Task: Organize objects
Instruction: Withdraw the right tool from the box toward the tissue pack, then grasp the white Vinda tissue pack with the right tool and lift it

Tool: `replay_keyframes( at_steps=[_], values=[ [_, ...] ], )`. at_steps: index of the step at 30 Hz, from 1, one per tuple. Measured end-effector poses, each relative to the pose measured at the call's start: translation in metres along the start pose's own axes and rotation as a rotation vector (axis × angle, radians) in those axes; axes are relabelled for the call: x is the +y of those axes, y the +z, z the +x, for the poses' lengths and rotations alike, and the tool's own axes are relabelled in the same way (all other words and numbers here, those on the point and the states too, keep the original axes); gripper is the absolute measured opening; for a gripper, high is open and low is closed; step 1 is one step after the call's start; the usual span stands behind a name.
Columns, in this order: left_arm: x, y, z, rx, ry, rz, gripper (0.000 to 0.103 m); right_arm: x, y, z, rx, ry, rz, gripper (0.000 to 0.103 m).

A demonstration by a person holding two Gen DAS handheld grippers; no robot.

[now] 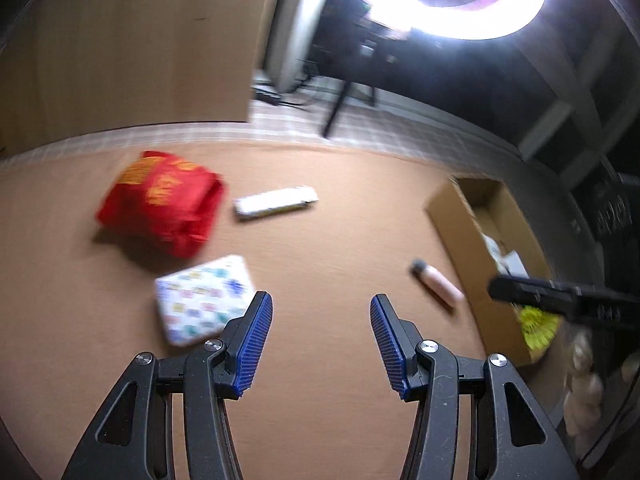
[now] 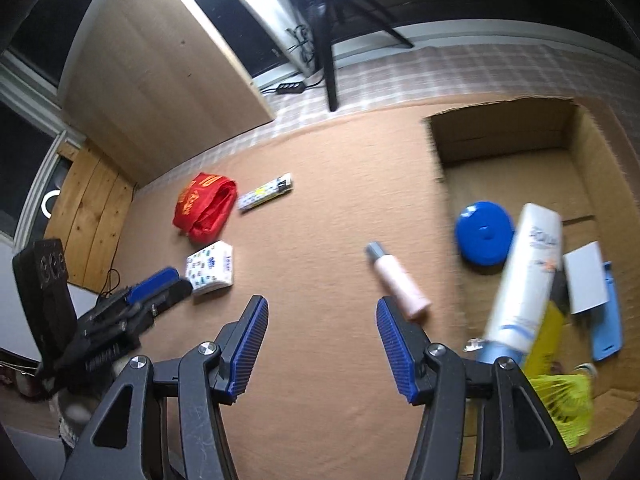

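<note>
Both hand-held grippers are hovering over the brown tabletop point(image 2: 320, 360), pointing down at a slant. The left hand-held gripper point(image 1: 321, 344) is standing partly open with nothing between its blue pads; the same holds for the right hand-held gripper point(image 2: 322, 350), jaws apart and empty.

Loose things are lying on the tabletop: a red bag point(image 2: 205, 210) at the far left, a long white packet point(image 2: 265, 193) just beside it, a patterned tissue pack point(image 2: 210, 267) nearer, close to the left gripper's tip. A pink bottle point(image 2: 398, 282) with a grey cap is lying on its side just outside the cardboard box point(image 2: 500, 136).

The box is sitting open at the right. Inside it: a blue round lid point(image 2: 484, 232), a white tube point(image 2: 524, 276) leaning tilted, a white card point(image 2: 586, 278), a light-blue flat piece point(image 2: 610, 320), and something yellow point(image 2: 568, 404) at the near corner, too blurred to name.
</note>
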State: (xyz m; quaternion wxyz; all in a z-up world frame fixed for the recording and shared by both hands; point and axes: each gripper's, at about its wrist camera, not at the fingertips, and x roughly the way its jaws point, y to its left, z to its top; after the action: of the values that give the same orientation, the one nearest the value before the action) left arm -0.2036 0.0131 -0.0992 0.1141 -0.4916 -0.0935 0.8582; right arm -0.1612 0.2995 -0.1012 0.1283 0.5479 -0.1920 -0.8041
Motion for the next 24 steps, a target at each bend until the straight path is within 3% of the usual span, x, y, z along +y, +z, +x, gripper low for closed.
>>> replay_keyframes(
  at_steps=[9, 16, 19, 22, 24],
  values=[
    [0.072, 0.054, -0.007, -0.045, 0.095, -0.053, 0.055, 0.033, -0.015, 0.017, 0.028, 0.004, -0.019, 0.053],
    [0.093, 0.092, 0.023, 0.004, 0.142, 0.016, 0.055, 0.031, -0.028, 0.021, 0.044, -0.004, 0.020, 0.053],
    [0.094, 0.095, 0.032, 0.034, 0.136, 0.025, 0.054, 0.024, -0.032, 0.021, 0.046, -0.011, 0.047, 0.053],
    [0.079, 0.084, 0.041, 0.067, 0.124, 0.118, 0.052, 0.017, -0.034, 0.019, 0.044, -0.018, 0.065, 0.053],
    [0.074, 0.074, 0.051, 0.114, 0.099, 0.139, 0.044, 0.013, -0.034, 0.018, 0.046, -0.025, 0.075, 0.053]
  ],
)
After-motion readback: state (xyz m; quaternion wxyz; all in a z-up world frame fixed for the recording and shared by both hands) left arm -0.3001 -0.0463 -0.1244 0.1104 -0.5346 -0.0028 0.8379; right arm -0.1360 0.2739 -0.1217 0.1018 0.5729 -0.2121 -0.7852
